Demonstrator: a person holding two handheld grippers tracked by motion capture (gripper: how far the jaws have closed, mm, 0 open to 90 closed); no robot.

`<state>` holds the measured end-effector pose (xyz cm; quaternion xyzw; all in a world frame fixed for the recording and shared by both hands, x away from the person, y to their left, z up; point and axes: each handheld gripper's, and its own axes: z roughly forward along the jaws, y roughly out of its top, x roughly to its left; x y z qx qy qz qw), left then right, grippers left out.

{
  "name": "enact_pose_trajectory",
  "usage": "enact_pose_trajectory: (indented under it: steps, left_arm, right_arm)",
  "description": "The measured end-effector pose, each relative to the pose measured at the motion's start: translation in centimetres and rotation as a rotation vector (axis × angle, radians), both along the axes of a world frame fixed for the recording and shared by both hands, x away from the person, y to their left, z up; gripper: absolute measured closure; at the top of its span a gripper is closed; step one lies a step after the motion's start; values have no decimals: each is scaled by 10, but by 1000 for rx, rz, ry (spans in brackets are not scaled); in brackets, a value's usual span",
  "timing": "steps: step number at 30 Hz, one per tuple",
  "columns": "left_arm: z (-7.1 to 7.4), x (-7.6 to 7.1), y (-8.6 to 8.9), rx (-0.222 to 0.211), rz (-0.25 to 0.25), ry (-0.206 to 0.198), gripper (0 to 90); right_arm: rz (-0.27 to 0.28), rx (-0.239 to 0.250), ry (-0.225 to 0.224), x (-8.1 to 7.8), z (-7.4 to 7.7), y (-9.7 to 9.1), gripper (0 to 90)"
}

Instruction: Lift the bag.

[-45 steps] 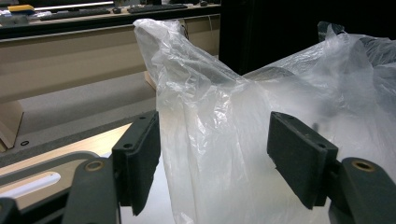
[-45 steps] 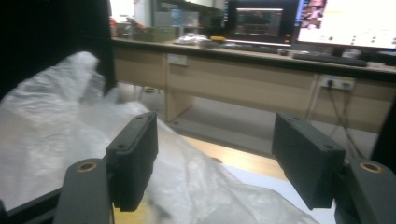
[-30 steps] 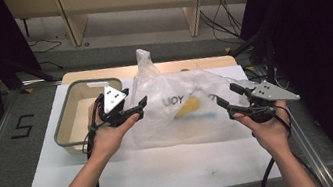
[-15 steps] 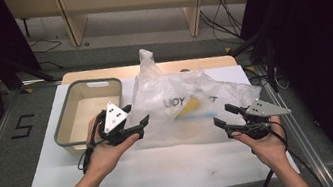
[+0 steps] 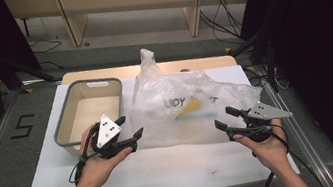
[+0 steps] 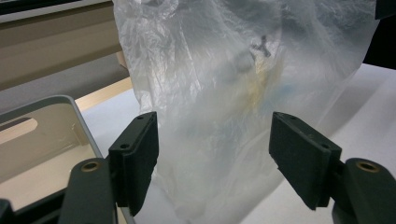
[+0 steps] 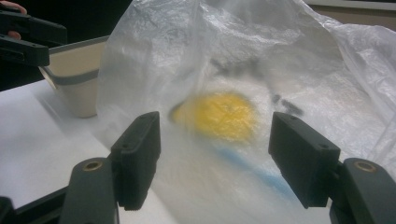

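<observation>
A crumpled clear plastic bag (image 5: 186, 100) with dark lettering lies on the white table (image 5: 166, 169), with something yellow (image 7: 219, 114) and a blue streak showing through it. My left gripper (image 5: 129, 128) is open at the bag's near left edge. In the left gripper view the bag (image 6: 233, 70) rises just beyond the spread jaws of the left gripper (image 6: 212, 158), and the pads do not press it. My right gripper (image 5: 223, 118) is open at the bag's near right corner. In the right gripper view the right gripper (image 7: 215, 158) has wide jaws that frame the yellow patch, with nothing gripped.
A grey-rimmed beige bin (image 5: 88, 108) stands open on the table left of the bag, close behind the left hand; the bin (image 6: 42, 135) and the bin (image 7: 77, 79) also appear in both gripper views. A wooden board edge (image 5: 101, 74) runs behind it. Bare table lies toward the near edge.
Both hands have come down and back toward the near edge, away from the bag's sides. The bag and the bin stay where they were.
</observation>
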<state>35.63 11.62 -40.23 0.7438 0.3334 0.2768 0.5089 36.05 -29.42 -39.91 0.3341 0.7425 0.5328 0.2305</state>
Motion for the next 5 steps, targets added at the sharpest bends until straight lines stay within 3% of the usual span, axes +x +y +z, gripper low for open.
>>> enact_pose_trajectory:
  steps: [5]
  left_arm:
    - [0,-1,2,1,-2,-5,321]
  right_arm:
    - [-2,7,1,0,-1,-2,350]
